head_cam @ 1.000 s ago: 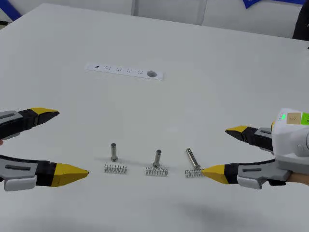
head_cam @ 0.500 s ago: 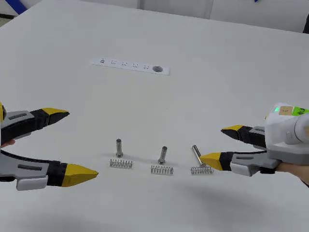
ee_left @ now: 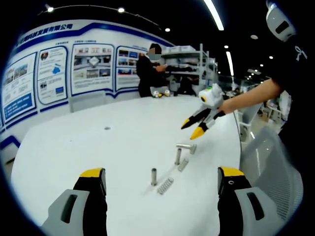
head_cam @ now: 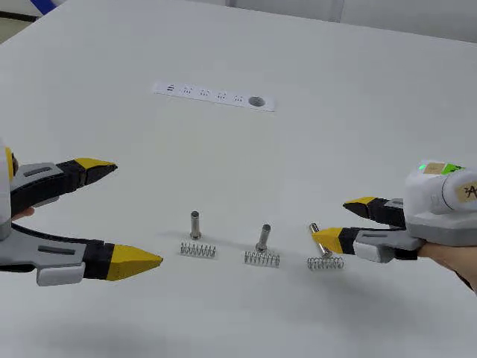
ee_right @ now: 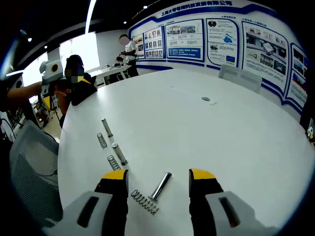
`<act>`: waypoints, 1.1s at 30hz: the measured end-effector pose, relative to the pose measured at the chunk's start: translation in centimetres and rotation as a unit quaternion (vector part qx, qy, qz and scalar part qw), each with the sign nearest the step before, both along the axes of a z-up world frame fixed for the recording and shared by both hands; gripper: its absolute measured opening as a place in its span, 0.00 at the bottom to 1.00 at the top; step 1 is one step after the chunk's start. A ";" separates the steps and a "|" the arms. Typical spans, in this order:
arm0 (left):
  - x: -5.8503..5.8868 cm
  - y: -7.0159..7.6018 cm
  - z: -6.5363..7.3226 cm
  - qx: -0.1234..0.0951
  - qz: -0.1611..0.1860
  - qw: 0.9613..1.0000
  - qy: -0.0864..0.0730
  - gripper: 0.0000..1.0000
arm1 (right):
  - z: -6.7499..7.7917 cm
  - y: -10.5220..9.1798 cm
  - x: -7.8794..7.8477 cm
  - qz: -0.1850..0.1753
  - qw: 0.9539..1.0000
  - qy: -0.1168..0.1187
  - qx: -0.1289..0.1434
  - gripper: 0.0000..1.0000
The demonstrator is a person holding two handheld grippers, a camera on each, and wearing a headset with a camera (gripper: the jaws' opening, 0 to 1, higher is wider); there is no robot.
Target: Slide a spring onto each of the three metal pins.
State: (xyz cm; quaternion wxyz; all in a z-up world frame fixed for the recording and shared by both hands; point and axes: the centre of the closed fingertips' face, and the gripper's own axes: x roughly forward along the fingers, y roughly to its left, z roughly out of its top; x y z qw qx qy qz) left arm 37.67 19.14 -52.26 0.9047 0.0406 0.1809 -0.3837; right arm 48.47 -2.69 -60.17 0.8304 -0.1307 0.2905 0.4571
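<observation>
Change noted over the last second: the right gripper [head_cam: 339, 219] has drawn its jaws in from a wide spread to a moderate gap. It has also advanced on the right-hand pin [ee_right: 161, 185], which lies on its side between the jaw tips and is not yet clamped. The whole head view has shifted as well, which is camera movement; pins and springs sit where they were. Judgement: the first pick is being set up, and no spring is on any pin. The left gripper [head_cam: 123, 215] holds off to the left, jaws wide apart and empty. The left-hand pin [head_cam: 195, 224] and middle pin [head_cam: 264, 237] stand upright in a row toward the person's edge of the table [head_cam: 358, 112]. A spring lies just in front of each pin: left spring [head_cam: 197, 250], middle spring [head_cam: 262, 259], right spring [head_cam: 326, 262]. A socket strip [head_cam: 216, 97] lies well behind them toward the far edge. Limits: in the head view the lower jaw tip covers part of the right-hand pin, so contact cannot be confirmed there. Whether the right spring touches that pin's end is too fine to tell.
</observation>
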 end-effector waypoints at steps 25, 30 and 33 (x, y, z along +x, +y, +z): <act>-0.2 0.5 -0.3 -0.010 0.019 1.000 0.007 0.95 | -4.9 0.4 1.4 -0.056 0.996 0.048 -0.054 0.26; -0.2 0.6 -0.4 -0.011 0.019 1.000 0.007 0.95 | -5.3 0.6 1.5 -0.062 0.995 0.050 -0.059 0.22; -0.2 0.7 -0.4 -0.011 0.021 1.000 0.007 0.95 | -5.4 0.9 1.5 -0.068 0.995 0.052 -0.059 0.21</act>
